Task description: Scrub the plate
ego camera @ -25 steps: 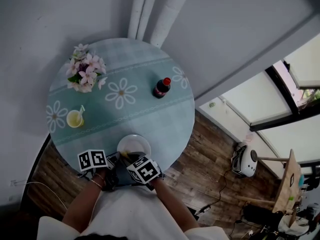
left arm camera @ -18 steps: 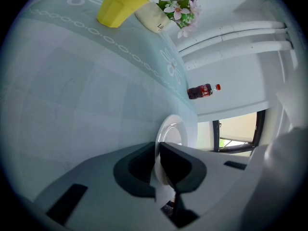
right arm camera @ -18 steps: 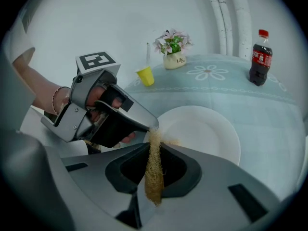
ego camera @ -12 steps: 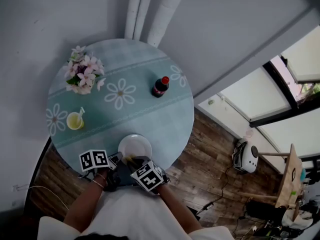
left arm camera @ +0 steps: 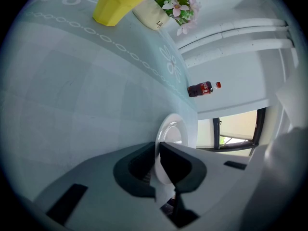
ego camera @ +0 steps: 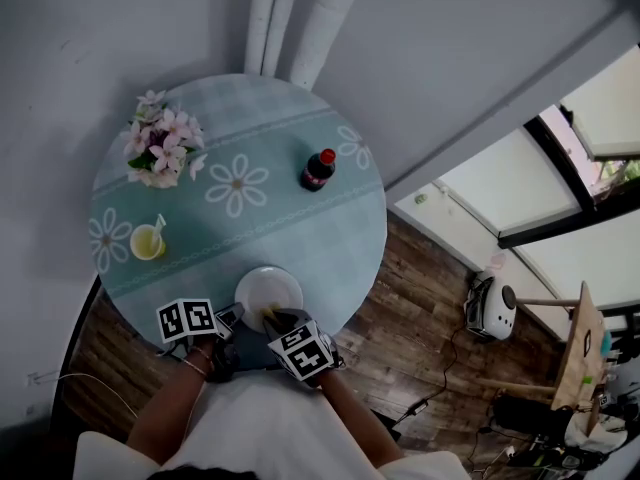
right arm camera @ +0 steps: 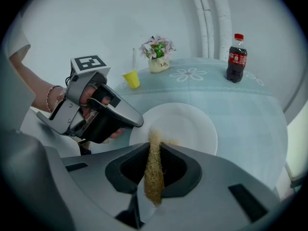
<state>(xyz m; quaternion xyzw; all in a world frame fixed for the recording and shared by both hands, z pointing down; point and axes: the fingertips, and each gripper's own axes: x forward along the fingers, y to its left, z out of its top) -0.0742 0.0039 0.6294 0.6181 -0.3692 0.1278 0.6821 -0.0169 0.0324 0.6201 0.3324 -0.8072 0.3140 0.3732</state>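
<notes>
Right gripper (right arm camera: 154, 146) has moved a little over the one plate (right arm camera: 187, 124), squeezing one scrubber (right arm camera: 154, 177); left gripper (left arm camera: 158, 150) pinches the plate's edge.

Round table (ego camera: 300, 238), teal daisy-print cloth. White plate (ego camera: 262, 286) at near edge. Yellow cup (ego camera: 147, 241) left of plate. Flower pot (ego camera: 160, 153) far-left of plate. Cola bottle (ego camera: 318, 170) beyond plate, upright.

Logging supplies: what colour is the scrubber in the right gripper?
Tan-yellow scrubber, clearest in the right gripper view.

Round table (ego camera: 300, 238), teal daisy cloth, set against grey wall (ego camera: 100, 28). White pipes (ego camera: 335, 18) run up behind. Dark wood floor (ego camera: 400, 298). Daylit windows (ego camera: 500, 188) on right.
</notes>
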